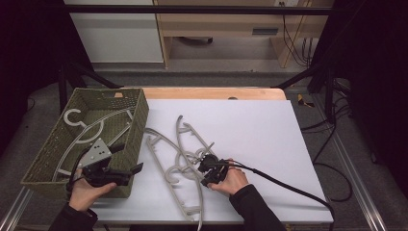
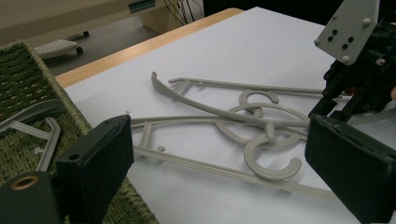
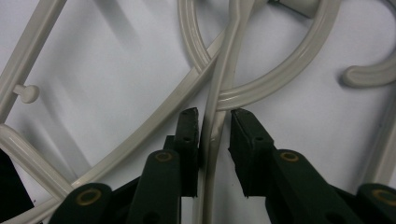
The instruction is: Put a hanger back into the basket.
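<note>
- Right gripper (image 3: 212,123), lower centre of the high view, has narrowed around a grey hanger (image 3: 219,98) arm on the white table (image 1: 250,125); one pad touches, the other shows a gap. I'd squeeze fully before lifting.
- Left gripper (image 2: 219,163) hangs wide, empty, beside the green basket (image 1: 137,120).
- The right gripper view reveals that gap; the high view can't.

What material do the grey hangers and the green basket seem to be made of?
Hangers: probably moulded plastic, pale grey and smooth; ribbed edges and a soft gloss show in the right gripper view.
Basket: looks like woven fibre or plastic cord, olive green and matt; whether cord or fibre is unclear.
</note>
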{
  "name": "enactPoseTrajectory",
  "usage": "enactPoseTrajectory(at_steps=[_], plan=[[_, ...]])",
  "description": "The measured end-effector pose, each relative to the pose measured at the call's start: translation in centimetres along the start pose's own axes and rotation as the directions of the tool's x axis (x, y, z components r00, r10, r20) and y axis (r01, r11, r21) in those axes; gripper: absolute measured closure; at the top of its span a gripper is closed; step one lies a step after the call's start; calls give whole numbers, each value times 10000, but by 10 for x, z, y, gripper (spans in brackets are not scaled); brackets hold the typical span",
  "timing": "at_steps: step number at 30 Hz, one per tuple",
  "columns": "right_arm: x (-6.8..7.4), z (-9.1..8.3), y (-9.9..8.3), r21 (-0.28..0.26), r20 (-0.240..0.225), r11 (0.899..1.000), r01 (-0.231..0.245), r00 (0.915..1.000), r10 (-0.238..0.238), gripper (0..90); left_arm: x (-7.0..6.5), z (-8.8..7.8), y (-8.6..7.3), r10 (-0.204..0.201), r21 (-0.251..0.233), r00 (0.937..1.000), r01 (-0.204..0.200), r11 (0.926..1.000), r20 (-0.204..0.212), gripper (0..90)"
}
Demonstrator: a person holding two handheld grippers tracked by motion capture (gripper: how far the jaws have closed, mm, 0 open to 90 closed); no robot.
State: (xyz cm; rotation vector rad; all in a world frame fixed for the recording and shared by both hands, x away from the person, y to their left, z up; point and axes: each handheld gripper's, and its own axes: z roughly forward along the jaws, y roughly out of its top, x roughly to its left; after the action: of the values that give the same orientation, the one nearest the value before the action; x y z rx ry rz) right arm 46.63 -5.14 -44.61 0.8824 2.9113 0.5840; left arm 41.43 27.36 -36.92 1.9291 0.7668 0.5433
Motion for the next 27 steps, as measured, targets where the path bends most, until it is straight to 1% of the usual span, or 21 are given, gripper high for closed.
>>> enactPoseTrajectory(at_steps=[2, 4, 7, 8, 9, 10, 12, 15, 18, 23, 24, 26, 27], plan=[[0, 2, 0, -23, -76, 10000, 57, 10000, -57, 765, 0, 0, 0, 1, 10, 10000, -1, 10000, 4, 78], [0, 2, 0, 1, -120, 10000, 71, 9999, -71, 775, 0, 0, 0, 29, 10, 10000, -29, 10000, 2, 79], [0, 1, 1, 36, -168, 9999, -126, 9998, 126, 784, 0, 0, 0, 51, 17, 10000, -51, 10000, -1, 79], [1, 1, 1, 69, -120, 9994, -345, 9993, 346, 789, 0, 0, 0, 52, 20, 10000, -52, 10000, -2, 80], [-1, 1, 0, 53, -115, 9997, -241, 9996, 241, 794, 0, 0, 0, 61, 25, 10000, -61, 10000, -5, 80], [0, 1, 0, 90, -93, 9991, -423, 9991, 424, 800, 0, 0, 0, 66, 25, 10000, -66, 10000, -6, 80], [-2, 0, 0, 76, 48, 9992, -405, 9992, 405, 815, 0, 0, 0, 76, 21, 10000, -76, 10000, -7, 80], [-2, -4, -1, 82, 6, 9995, -296, 9996, 296, 819, -1, -1, 0, 96, 4, 10000, -96, 10000, -6, 81], [-2, -9, 0, -25, -116, 9989, -475, 9988, 474, 820, -1, -2, 1, 121, -14, 9999, -121, 9999, -23, 82], [-5, -20, -2, -190, -143, 9993, -326, 9994, 323, 822, -1, -3, 2, 184, -64, 9998, -184, 9998, -30, 83], [-5, -22, -2, -202, -209, 9989, -432, 9989, 428, 822, -1, -3, 2, 179, -78, 9998, -179, 9998, -23, 83], [-6, -26, -3, -331, -213, 9989, -339, 9992, 332, 822, -1, -4, 2, 217, -82, 9998, -217, 9997, -14, 83], [-7, -29, -4, -333, -323, 9987, -376, 9988, 366, 823, -1, -4, 2, 237, -83, 9997, -237, 9997, -10, 83]])
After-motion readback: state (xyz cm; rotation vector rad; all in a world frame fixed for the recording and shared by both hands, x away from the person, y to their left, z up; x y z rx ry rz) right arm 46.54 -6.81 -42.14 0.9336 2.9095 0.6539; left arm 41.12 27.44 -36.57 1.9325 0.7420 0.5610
